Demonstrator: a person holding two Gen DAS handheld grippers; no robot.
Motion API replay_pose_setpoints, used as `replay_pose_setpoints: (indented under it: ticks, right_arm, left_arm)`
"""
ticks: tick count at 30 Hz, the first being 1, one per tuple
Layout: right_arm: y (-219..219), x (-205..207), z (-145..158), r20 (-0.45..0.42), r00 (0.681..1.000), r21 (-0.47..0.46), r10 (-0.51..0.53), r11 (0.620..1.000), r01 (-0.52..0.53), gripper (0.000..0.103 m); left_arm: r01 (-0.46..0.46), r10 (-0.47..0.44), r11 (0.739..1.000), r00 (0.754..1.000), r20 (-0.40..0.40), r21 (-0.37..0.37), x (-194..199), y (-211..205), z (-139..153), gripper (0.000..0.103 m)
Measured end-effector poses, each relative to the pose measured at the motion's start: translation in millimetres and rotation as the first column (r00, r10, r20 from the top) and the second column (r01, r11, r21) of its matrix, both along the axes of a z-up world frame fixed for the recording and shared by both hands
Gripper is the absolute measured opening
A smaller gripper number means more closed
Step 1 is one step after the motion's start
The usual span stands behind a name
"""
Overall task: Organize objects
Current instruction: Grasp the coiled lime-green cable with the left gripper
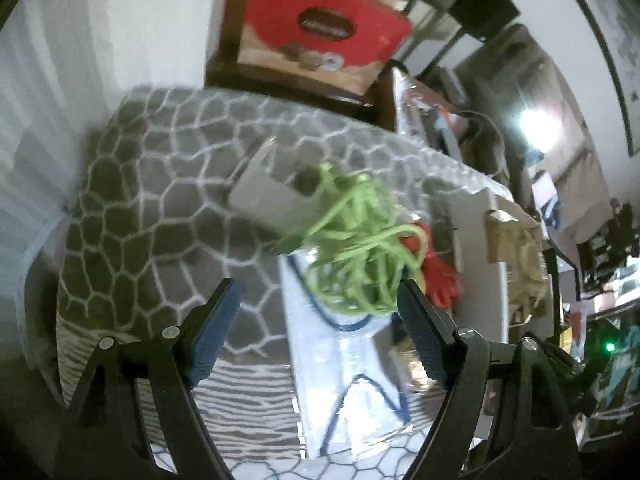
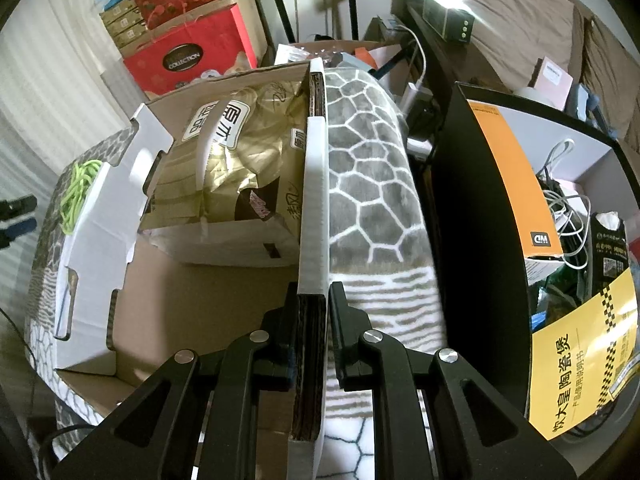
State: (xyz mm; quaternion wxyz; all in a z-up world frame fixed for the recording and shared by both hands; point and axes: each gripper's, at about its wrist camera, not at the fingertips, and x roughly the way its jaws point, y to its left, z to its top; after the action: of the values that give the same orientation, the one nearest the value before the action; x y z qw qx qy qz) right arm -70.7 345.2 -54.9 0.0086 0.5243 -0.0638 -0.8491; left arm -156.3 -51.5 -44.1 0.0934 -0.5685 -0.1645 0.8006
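Note:
A tangle of green cord [image 1: 356, 240] lies on a clear packet with blue lines [image 1: 344, 380], on top of a grey blanket with a white web pattern [image 1: 160, 200]. My left gripper [image 1: 316, 284] stands open just short of the cord, nothing between its pads. A red hand-shaped toy [image 1: 440, 280] lies right of the cord. My right gripper [image 2: 314, 292] is shut on the upright flap [image 2: 314, 200] of an open cardboard box [image 2: 92, 280]. A golden bag [image 2: 240, 160] lies in the box. The cord [image 2: 78, 188] and left gripper [image 2: 22, 214] show at the box's left.
The blanket [image 2: 368, 184] drapes over the box's right side. A black bin [image 2: 472, 200] with an orange-and-white carton [image 2: 508, 168], cables and a yellow leaflet [image 2: 580, 364] stands at the right. Red gift boxes [image 2: 188, 52] are stacked behind, against a white curtain.

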Motion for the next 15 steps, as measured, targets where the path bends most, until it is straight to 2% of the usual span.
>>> replay_pose_setpoints:
  ticks: [3,8,15]
  right_arm:
    - [0.8,2.4,-1.2,0.000,1.000,0.000,-0.001,1.000,0.001,0.013]
    - [1.4,3.8,-2.5,0.004,1.000,-0.003,-0.003,1.000,0.003,0.013]
    - [2.1,5.3,-2.8,0.004,1.000,-0.005,-0.004,1.000,0.004,0.013]
  left_arm:
    - [-0.018,0.018,1.000,1.000,0.012,0.019,-0.4,-5.5,-9.3,0.078]
    - [-0.011,0.011,1.000,1.000,-0.001,0.022,-1.7,-0.1,-8.8,0.078]
    - [0.046,-0.047,0.998,0.998,-0.029,-0.045,-21.3,37.4,-6.0,0.078]
